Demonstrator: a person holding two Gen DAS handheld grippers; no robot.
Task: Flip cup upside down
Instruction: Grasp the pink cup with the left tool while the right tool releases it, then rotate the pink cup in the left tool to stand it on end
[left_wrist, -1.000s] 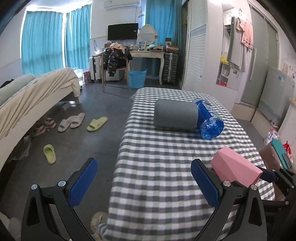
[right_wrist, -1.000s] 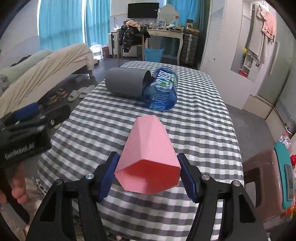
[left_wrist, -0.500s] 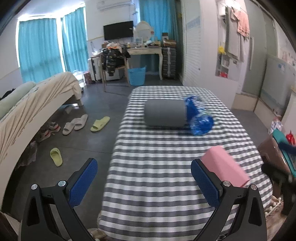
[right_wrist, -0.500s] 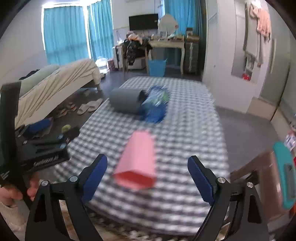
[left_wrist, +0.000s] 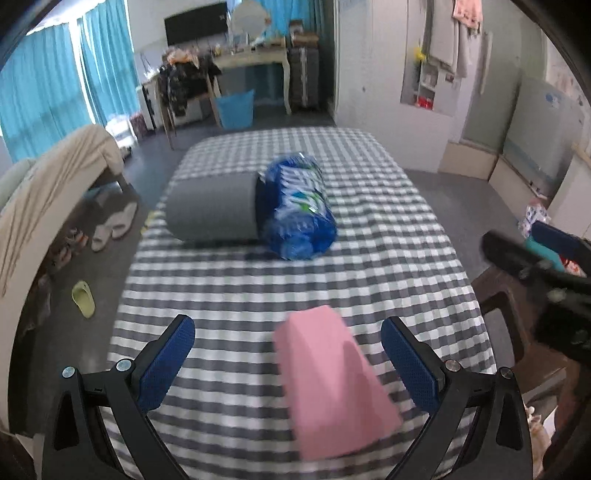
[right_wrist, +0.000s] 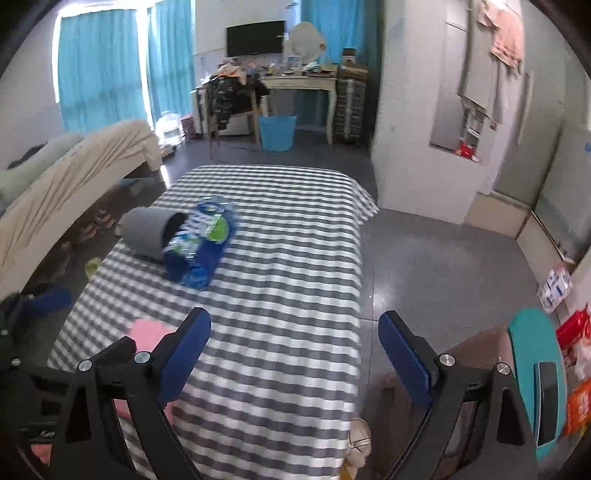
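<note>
Left tongs (left_wrist: 288, 363): spread wide, holding nothing. Pink cup (left_wrist: 332, 384) lies on its side on the checked counter (left_wrist: 388, 258) between the pads, nearer the right one; contact cannot be judged, outline blurred. Right tongs (right_wrist: 293, 356): also spread wide, empty, out over the counter's right edge. From the right wrist view only a corner of the cup shows, behind the left finger (right_wrist: 184, 354). Far left: grey cylinder (left_wrist: 212, 208) touching a blue bottle (left_wrist: 299, 214), both lying down, label smeared.
</note>
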